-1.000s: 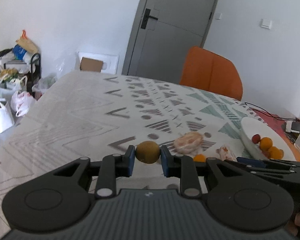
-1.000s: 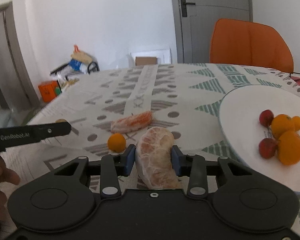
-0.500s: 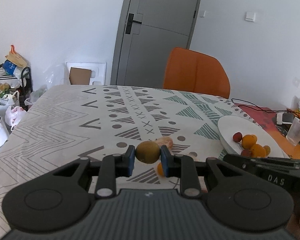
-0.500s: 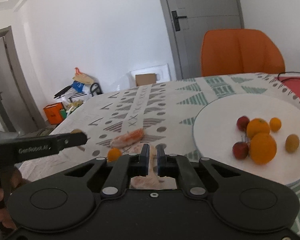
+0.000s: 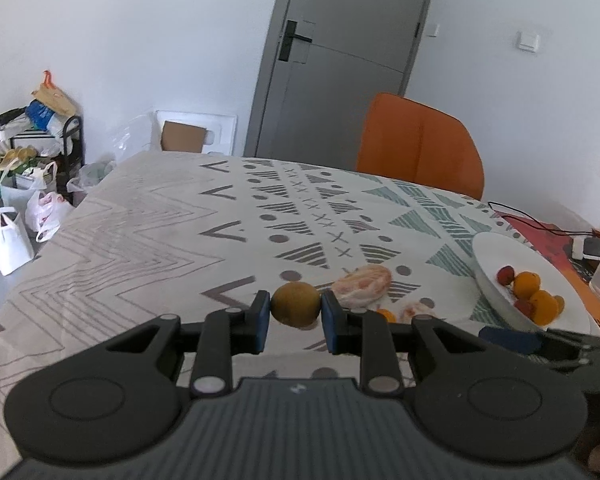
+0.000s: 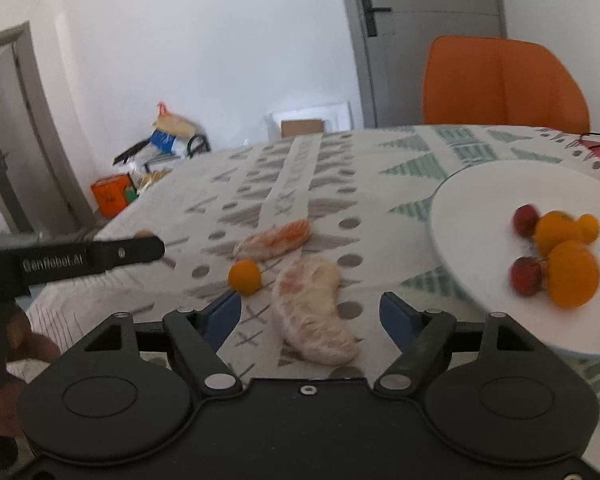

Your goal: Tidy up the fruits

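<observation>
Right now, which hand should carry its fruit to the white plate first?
Left. The left gripper is shut on the brown fruit, ready to carry. The right gripper has just been opening; the peeled segment lies loose between its jaws beside the plate.

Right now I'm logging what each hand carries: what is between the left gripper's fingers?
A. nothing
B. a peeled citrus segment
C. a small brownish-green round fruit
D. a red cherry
C: the left gripper is shut on the brownish-green round fruit, its fingers pressing either side.
</observation>
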Demonstrator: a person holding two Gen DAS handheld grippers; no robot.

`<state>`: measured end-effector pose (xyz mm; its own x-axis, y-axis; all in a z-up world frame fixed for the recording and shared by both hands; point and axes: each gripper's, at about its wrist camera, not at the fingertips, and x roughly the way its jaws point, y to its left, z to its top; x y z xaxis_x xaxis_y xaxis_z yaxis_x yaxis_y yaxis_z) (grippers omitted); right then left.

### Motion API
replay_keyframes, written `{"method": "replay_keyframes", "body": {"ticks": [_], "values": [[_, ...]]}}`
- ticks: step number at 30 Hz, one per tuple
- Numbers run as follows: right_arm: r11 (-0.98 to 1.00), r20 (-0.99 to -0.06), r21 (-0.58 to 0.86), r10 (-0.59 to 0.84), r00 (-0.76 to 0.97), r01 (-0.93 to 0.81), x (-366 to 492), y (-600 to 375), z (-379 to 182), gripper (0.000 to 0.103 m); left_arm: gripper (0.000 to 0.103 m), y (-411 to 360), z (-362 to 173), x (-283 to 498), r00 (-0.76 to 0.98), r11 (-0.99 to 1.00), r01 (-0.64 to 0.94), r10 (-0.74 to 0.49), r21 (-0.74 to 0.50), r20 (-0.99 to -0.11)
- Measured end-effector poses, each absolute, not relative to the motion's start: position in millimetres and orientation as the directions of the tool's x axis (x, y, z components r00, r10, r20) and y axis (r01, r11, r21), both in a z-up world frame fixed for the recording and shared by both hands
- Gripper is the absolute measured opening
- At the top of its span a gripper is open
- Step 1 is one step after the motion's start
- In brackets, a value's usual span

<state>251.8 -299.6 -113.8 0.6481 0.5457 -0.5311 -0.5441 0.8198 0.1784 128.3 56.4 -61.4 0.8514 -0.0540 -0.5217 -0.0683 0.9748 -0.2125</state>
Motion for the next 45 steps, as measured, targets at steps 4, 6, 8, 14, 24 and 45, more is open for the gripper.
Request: {"method": "replay_keyframes", "body": {"ticks": [4,6,8,14,24,45], "values": [[0.82,-0.539,0.159,0.538,0.648,-0.549,252,-294,-116,0.035,0.026,66,-65,127,0.85,0.971,-0.09,-0.041,-0.222,-0.525],[0.82,-0.538,0.171,0.543,0.645,-0.547,253,-294,-115,0.034,0.026,70,-66,127,0.849,0.97,-0.097,-0.037,-0.225,-0.527],[0.822,-0.536,0.169,0.54,0.649,-0.544,252,-293,-115,0.034,0.026,72,-67,127,0.849,0.969,-0.101,-0.035,-0.227,-0.527],[0.821,-0.526,0.166,0.542,0.655,-0.547,250,-293,-111,0.033,0.026,75,-67,127,0.851,0.967,-0.101,-0.038,-0.233,-0.524],[0.812,-0.489,0.199,0.568,0.663,-0.549,248,-308,-96,0.01,0.026,58,-58,130,0.859,0.976,-0.06,-0.057,-0.21,-0.509],[0.807,-0.557,0.172,0.553,0.62,-0.565,262,-282,-112,0.037,0.026,76,-63,131,0.853,0.971,-0.102,-0.027,-0.218,-0.521]]}}
